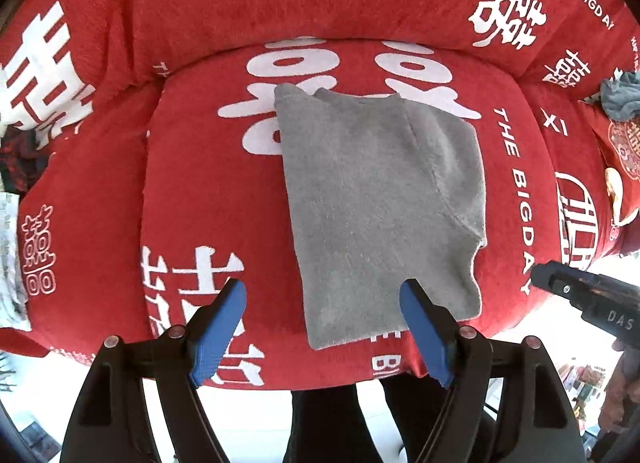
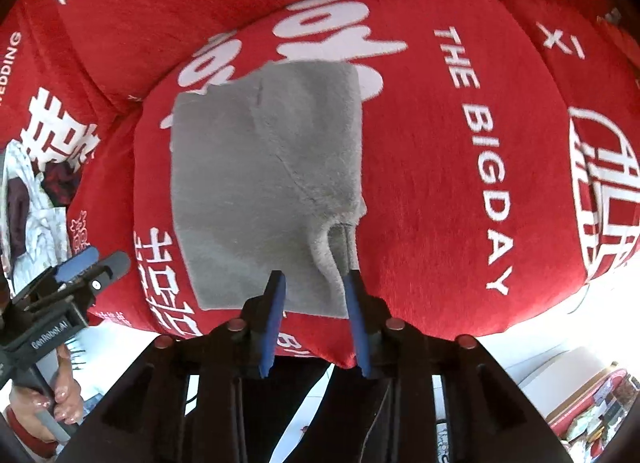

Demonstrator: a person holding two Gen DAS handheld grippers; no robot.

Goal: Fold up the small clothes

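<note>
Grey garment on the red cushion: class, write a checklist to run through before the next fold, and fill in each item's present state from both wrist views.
1. Grey garment lies flat on the red cushion: ok.
2. Left tool open: ok.
3. Right tool open, nothing clamped: ok.
4. Garment's near edge within the right tool's line: ok, its fingers straddle the near right corner.
5. Left tool lined up on the near edge: ok; one finger over the cloth, one over the cushion.
6. Layers beneath lie smooth: cannot tell.
</note>
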